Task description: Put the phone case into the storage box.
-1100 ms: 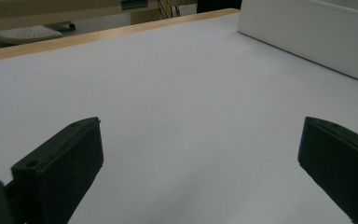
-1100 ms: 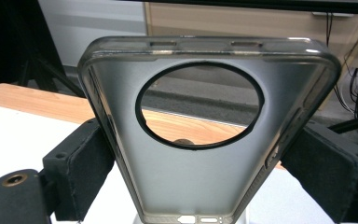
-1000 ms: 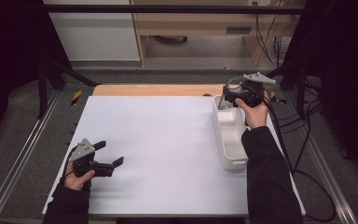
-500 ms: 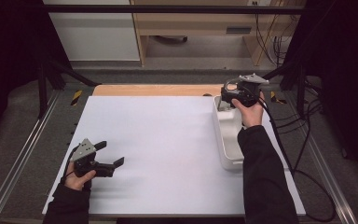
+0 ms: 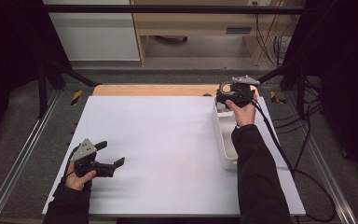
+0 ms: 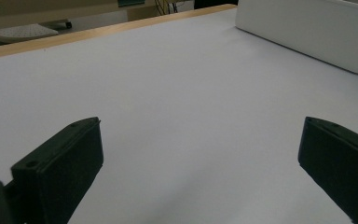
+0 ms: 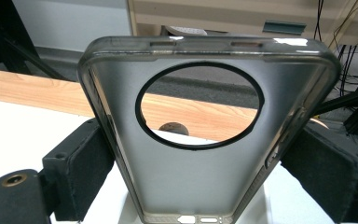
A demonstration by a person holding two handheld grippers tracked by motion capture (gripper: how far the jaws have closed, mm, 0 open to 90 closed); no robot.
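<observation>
A translucent grey phone case with a large round camera hole stands upright between the jaws of my right gripper, which is shut on its two long sides. In the high view my right gripper hovers over the far end of a long white tray at the table's right side. Near the front left corner of the white table top, my left gripper rests low and points right. Its jaws stand wide apart in the left gripper view, with nothing between them. The tray's side wall lies ahead of it.
A bare wooden strip runs along the table's far edge, with a small dark round mark on it. Cables trail down the right side. Metal rails flank the table, and a cabinet stands beyond.
My right gripper with the phone case has shifted slightly left over the tray's far end. The left gripper has stayed where it was.
</observation>
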